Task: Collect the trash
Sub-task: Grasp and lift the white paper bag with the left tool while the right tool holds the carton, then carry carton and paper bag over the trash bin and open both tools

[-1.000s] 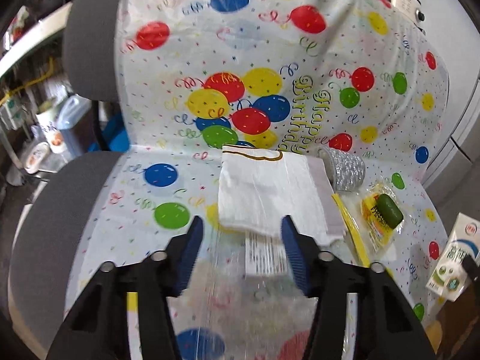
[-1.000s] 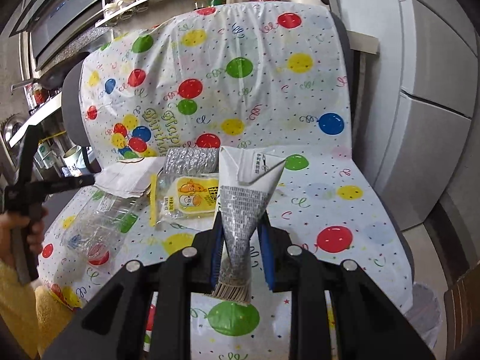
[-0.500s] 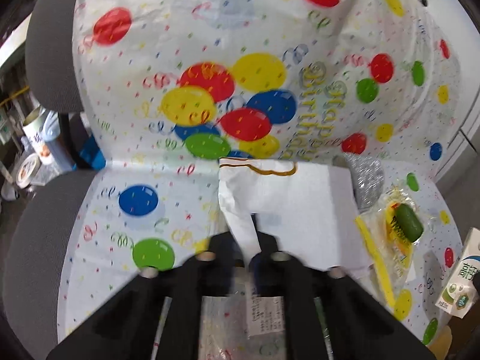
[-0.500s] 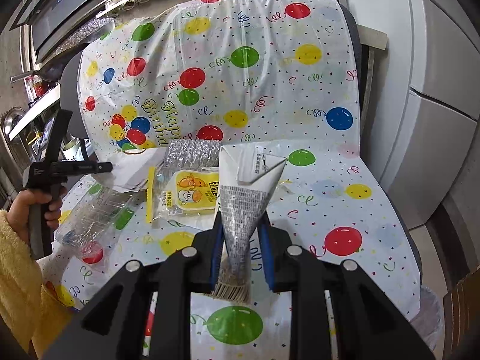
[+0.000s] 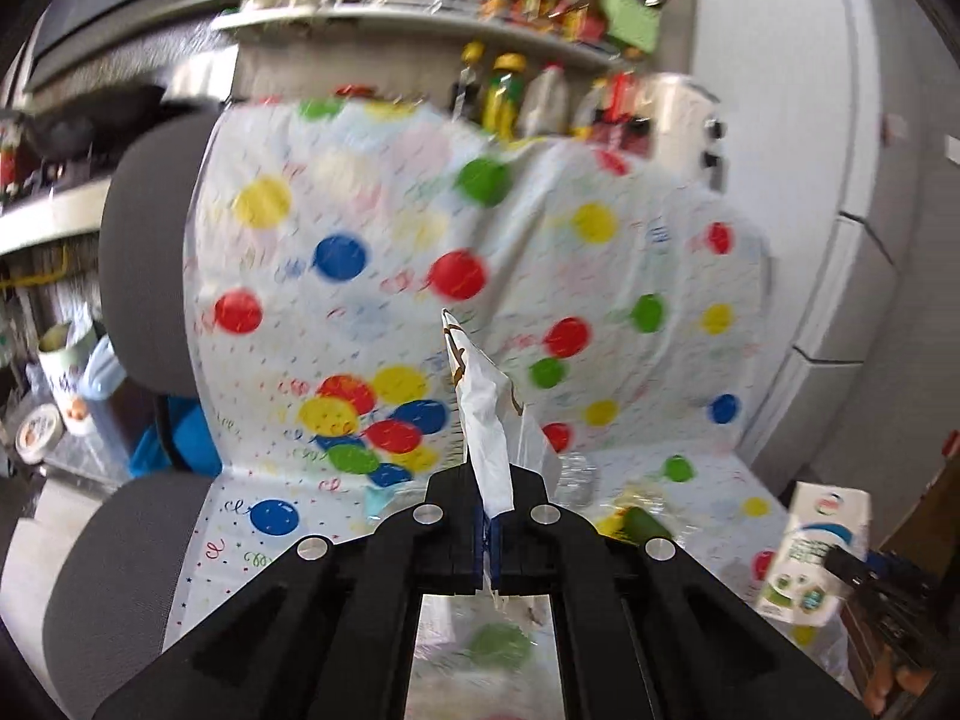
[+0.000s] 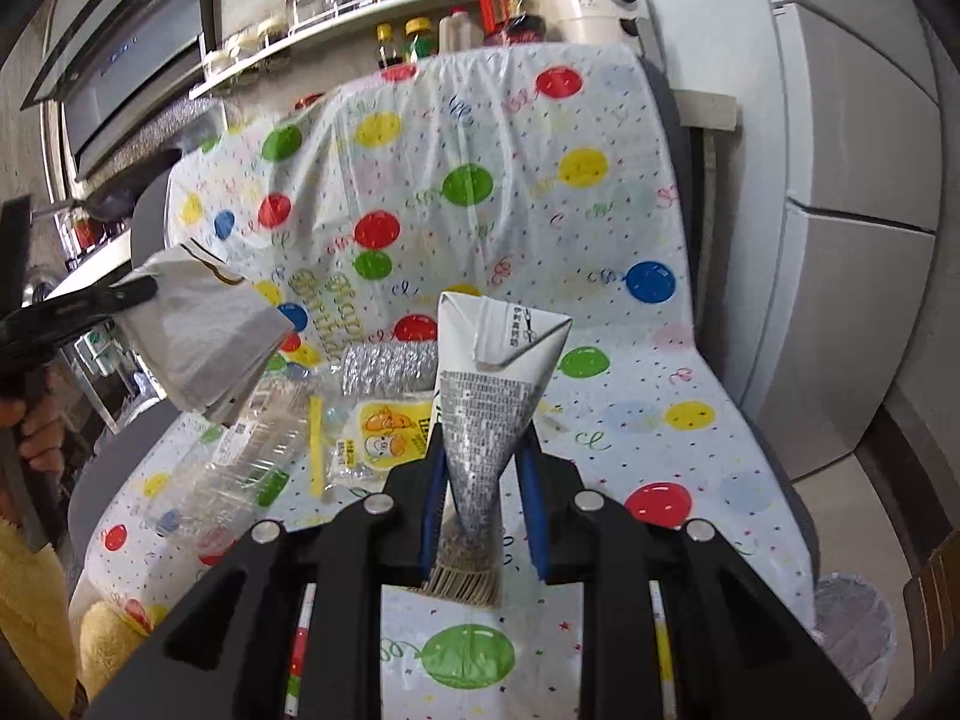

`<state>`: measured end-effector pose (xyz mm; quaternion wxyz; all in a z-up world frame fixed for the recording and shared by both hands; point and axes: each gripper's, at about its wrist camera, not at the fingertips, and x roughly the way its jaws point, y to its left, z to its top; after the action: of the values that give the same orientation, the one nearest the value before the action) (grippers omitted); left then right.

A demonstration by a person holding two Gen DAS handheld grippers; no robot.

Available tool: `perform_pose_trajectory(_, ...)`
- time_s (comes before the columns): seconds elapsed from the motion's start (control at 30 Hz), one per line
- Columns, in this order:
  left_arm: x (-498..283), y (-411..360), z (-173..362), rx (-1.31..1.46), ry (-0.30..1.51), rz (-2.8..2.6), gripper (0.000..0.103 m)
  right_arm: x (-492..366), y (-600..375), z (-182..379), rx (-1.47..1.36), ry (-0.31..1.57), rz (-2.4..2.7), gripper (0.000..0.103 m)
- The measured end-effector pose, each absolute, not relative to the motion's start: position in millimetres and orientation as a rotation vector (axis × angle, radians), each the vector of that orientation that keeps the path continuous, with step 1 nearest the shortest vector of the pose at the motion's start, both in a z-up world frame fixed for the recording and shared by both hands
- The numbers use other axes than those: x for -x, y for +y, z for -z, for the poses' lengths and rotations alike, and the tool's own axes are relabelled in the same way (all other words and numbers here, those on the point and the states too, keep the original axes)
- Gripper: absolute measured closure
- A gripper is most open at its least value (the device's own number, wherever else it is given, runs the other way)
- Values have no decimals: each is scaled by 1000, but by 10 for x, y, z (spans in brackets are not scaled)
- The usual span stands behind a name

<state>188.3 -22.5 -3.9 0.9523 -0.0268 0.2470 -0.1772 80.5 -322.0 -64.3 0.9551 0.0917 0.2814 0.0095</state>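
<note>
1. On the chair point(image 6: 708, 396), a balloon-print cover point(image 6: 480, 138) drapes the seat and the backrest; the trash lies on the seat's left half in the right wrist view.
2. Left gripper point(image 5: 487, 531): fingers pressed together, pinching a white napkin point(image 5: 486, 420) by its lower edge. In the left wrist view the napkin stands up edge-on from the jaws.
3. Napkin, right wrist view point(image 6: 207, 330): it hangs from the left gripper point(image 6: 129, 291) in the air, above the left edge of the seat and clear of the cover. A hand point(image 6: 36, 432) with a yellow sleeve point(image 6: 30, 600) holds that gripper.
4. Right gripper point(image 6: 480, 516): blue pads point(image 6: 433, 504) pinch the narrow lower end of a flattened carton point(image 6: 486, 384). The carton widens upward and stands upright above the seat.
5. Carton, left wrist view point(image 5: 810, 552): seen at the right edge with a green and blue print.
6. Clear bottle point(image 6: 240, 456): lies on its side on the seat, below the napkin.
7. Yellow packet point(image 6: 384, 438): lies flat just left of the carton, beside the bottle.
8. Foil roll point(image 6: 390, 363): lies across the seat at the foot of the backrest, behind the packet.
9. Shelf point(image 6: 360, 18): carries bottles and jars behind the chair.
10. Bin point(image 6: 852, 636): stands on the floor, right of the chair.
</note>
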Motion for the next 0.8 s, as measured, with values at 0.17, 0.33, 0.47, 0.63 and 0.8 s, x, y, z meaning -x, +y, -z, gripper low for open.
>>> perform_pose_trajectory(0.17, -1453, -610, 74, -34, 503, 372, 102, -577, -3420, 599, -212, 572, 33, 80)
perform_pose_trajectory(0.33, -1059, -1000, 303, -55, 521, 462, 102, -243, -3742, 627, -248, 587, 96, 80)
perform_pose_trajectory(0.47, -815, -1366, 440, -92, 539, 552, 102, 94, -3993, 628, -250, 582, 165, 80)
perform_pose_trajectory(0.63, -492, -1951, 477, -131, 530, 707, 102, 559, -4386, 629, -281, 564, 274, 80)
perform_pose_trajectory(0.8, -214, -2566, 519, -154, 505, 837, 102, 974, -4745, 699, -298, 569, 386, 80)
